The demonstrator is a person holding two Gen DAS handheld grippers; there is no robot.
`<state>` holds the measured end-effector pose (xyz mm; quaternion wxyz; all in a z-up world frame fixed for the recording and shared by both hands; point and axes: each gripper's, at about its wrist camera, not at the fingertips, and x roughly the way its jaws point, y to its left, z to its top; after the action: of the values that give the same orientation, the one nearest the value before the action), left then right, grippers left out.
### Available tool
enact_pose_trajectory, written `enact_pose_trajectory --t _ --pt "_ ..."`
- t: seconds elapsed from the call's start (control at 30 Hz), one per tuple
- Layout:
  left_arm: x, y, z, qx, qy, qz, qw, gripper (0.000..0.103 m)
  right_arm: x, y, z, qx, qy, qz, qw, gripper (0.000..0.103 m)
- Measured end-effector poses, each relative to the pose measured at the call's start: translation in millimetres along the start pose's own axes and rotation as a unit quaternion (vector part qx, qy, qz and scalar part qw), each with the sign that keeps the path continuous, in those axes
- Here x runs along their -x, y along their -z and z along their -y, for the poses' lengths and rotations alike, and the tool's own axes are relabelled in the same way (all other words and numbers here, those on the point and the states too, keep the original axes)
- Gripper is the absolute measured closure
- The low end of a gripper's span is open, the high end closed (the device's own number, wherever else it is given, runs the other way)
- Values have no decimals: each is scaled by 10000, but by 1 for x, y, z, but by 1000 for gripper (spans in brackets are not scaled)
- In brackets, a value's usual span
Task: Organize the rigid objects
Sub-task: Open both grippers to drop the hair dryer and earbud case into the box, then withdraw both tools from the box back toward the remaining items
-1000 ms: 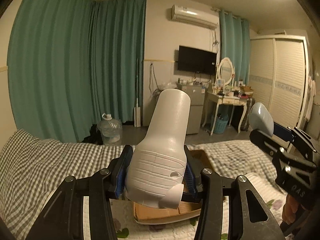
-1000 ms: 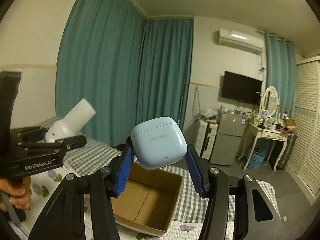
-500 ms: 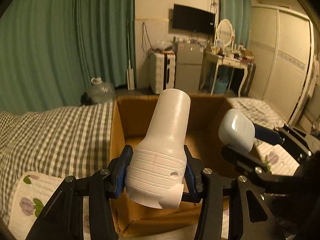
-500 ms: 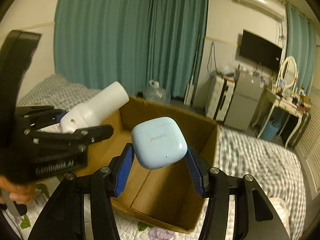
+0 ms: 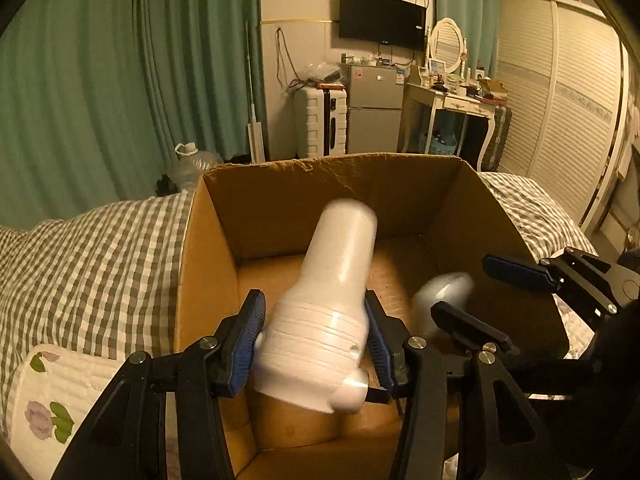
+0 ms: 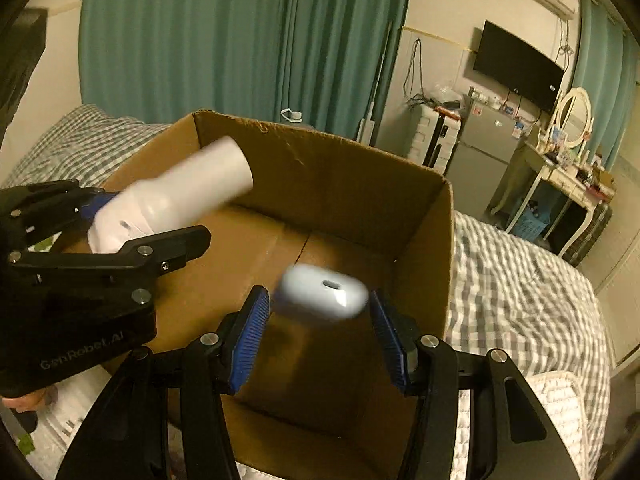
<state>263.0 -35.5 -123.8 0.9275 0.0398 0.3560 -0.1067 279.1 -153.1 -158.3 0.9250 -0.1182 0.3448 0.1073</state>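
White plastic piece (image 5: 320, 320): wide ribbed base, narrow round neck; smeared by motion while the fingers beside it stay sharp. It sits between the left pads, above the inside of the box.
Earbud case (image 6: 322, 292): pale blue, rounded, also blurred; the face towards the lens shows a small slot-shaped port. No lettering readable on it.
Case position: between the right pads but clear of both, a gap on each side, over the box floor near the right wall.
Cardboard box (image 5: 320, 168): open-topped, brown, torn along the far rim, standing on the bed. Only its bare floor shows beneath the two things.
Left gripper (image 5: 314, 314): jaws have just been opening, the white piece between them; blue pads just beside its base, grip looks loosened.
Right gripper (image 6: 320, 300): jaws spread, pinching nothing; the case is loose in the gap.
Writing: "GenRobot.AI" in pale letters on the left gripper's black body, seen from the right wrist; slightly blurred.
Hand (image 6: 24, 404): a sliver under that body, lower left edge.
Bedding: grey-white check cover (image 5: 100, 260); quilted floral pad (image 5: 44, 412) nearer the lens.
Room behind: teal curtains, wall television, small fridge; labels there too small to read.
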Motion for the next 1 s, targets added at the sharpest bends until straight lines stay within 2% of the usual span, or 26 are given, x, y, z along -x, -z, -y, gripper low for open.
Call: enact_pose_trajectory --t 0.1,0.23,0.47,0.57,0.73,0.87,1.0 --pt "8 -5 -4 112 -12 71 9999 46 8 -1 -4 91 72 77 9999 43" --pt "27 -13 -13 313 -45 182 9993 46 24 -10 6 -66 90 293 9995 42" --pt "79 -39 -18 558 -65 688 9960 45 69 -33 9 -320 215 796 9961 40" --pt "111 -48 -18 494 -158 1026 9934 42 96 -41 9 -389 275 1118 9926 30" --pt "151 -48 -20 458 -265 1366 9892 41 139 -46 12 -633 243 1512 9862 25" --pt "179 -50 -24 586 -217 1580 9855 41 175 -54 11 -760 222 1868 9792 22" --pt "213 -48 -21 488 -235 1877 9807 40 212 -58 6 -789 198 2219 9717 15"
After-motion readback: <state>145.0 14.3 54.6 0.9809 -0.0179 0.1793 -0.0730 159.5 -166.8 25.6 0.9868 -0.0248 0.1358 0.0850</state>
